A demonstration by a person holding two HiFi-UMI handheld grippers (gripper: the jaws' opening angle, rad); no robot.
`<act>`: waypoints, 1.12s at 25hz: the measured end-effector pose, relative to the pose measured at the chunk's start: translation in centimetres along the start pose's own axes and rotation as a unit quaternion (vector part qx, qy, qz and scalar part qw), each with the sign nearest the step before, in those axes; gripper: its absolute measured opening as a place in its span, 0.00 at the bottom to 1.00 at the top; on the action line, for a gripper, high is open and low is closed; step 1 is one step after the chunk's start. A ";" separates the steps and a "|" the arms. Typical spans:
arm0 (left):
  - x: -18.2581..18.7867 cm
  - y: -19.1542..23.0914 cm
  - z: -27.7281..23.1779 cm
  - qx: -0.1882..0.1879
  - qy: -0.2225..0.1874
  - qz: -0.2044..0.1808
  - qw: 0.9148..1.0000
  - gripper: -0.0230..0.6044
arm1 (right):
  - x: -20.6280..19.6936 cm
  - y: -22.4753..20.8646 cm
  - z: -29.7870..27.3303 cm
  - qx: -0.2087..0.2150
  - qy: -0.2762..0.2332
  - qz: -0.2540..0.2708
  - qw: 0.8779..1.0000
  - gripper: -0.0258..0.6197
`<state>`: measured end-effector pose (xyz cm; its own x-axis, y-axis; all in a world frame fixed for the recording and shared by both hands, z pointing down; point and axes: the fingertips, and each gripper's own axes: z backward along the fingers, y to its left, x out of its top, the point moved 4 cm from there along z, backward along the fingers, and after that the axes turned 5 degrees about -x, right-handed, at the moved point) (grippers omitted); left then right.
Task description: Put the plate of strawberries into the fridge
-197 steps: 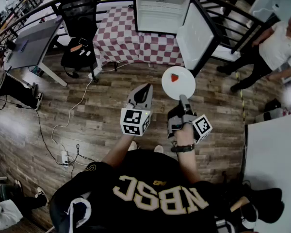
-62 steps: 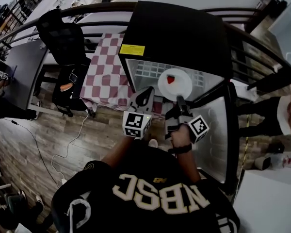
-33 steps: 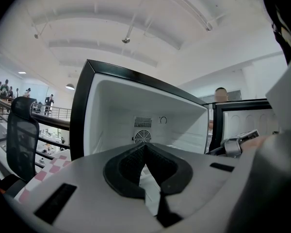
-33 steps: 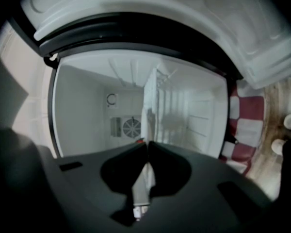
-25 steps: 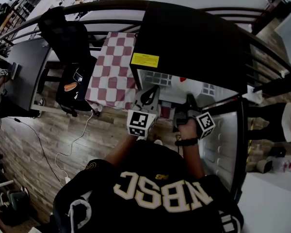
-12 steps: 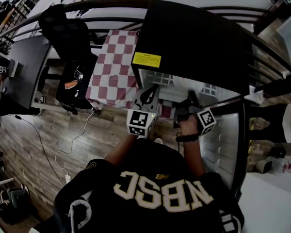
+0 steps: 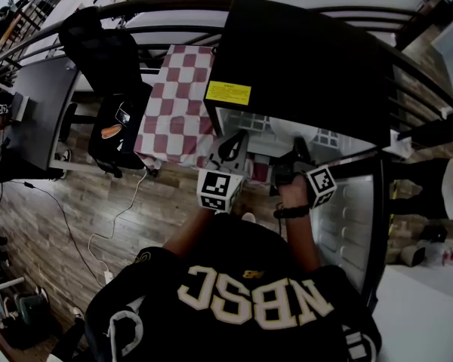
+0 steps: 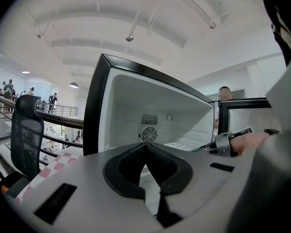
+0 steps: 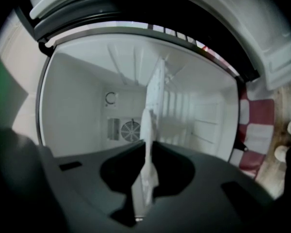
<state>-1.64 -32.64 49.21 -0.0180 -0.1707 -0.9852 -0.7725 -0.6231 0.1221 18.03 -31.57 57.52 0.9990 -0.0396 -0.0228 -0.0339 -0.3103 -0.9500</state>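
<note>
Plainly, the right gripper (image 9: pixel 148 152) has its 2 jaws pinched narrow on the rim of the white plate (image 9: pixel 146 123), which shows edge-on as a thin pale blade running away from the pads into the fridge (image 7: pixel 302 59). The plate reaches inside the fridge's white compartment, in line with the wire shelf (image 9: pixel 157 89) and in front of the round fan vent (image 9: pixel 131 130) on the fridge's back wall. Whether it rests on that shelf cannot be told, and from this edge-on angle the strawberries do not show. The left gripper (image 8: pixel 146 147) has its 2 jaws drawn together at the tips with nothing between them. It hangs just outside the fridge's open front and points at the same vent (image 8: pixel 149 135). In the head view both grippers sit below the fridge's black top, the left gripper (image 7: pixel 232 140) near the fridge's left wall and the right gripper (image 7: pixel 294 155) further in, under the top's front edge. The fridge door (image 7: pixel 347 217) stands swung open on the fridge's right. A yellow label (image 7: pixel 228 93) sits at the front left corner of the fridge's top, a red-checked cloth (image 7: pixel 177 104) lies left of the fridge, and a black chair (image 7: pixel 106 44) stands beyond that cloth.
</note>
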 end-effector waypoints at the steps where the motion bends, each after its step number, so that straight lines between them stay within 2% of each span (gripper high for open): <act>1: 0.0 0.0 0.0 -0.001 0.000 0.001 1.000 0.06 | 0.0 0.1 0.0 0.002 0.003 0.008 1.000 0.10; 3: -0.2 -0.1 -0.1 -0.003 0.001 0.003 1.000 0.06 | 0.0 0.3 0.0 0.007 0.013 0.033 0.999 0.15; 6: -0.3 -0.4 -0.2 -0.009 0.002 0.005 1.000 0.06 | 0.1 0.7 0.4 0.016 0.025 0.074 0.997 0.29; 7: -0.4 -0.5 -0.3 -0.011 0.002 0.005 1.000 0.06 | 0.2 0.6 0.6 0.017 0.026 0.078 0.996 0.30; 20: -0.9 -1.8 -0.4 -0.028 0.008 0.006 1.000 0.06 | 0.2 -0.7 3.9 0.046 0.044 -0.013 0.998 0.30; 28: -1.0 -1.9 0.0 -0.027 0.009 0.008 1.000 0.06 | -0.7 -0.3 3.2 0.071 0.058 -0.027 0.995 0.24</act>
<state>-0.18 -31.26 49.91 -0.0189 -0.1940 -0.9808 -0.7370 -0.6602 0.1448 17.42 -28.36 56.86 0.9888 -0.1377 0.0584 0.0332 -0.1785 -0.9834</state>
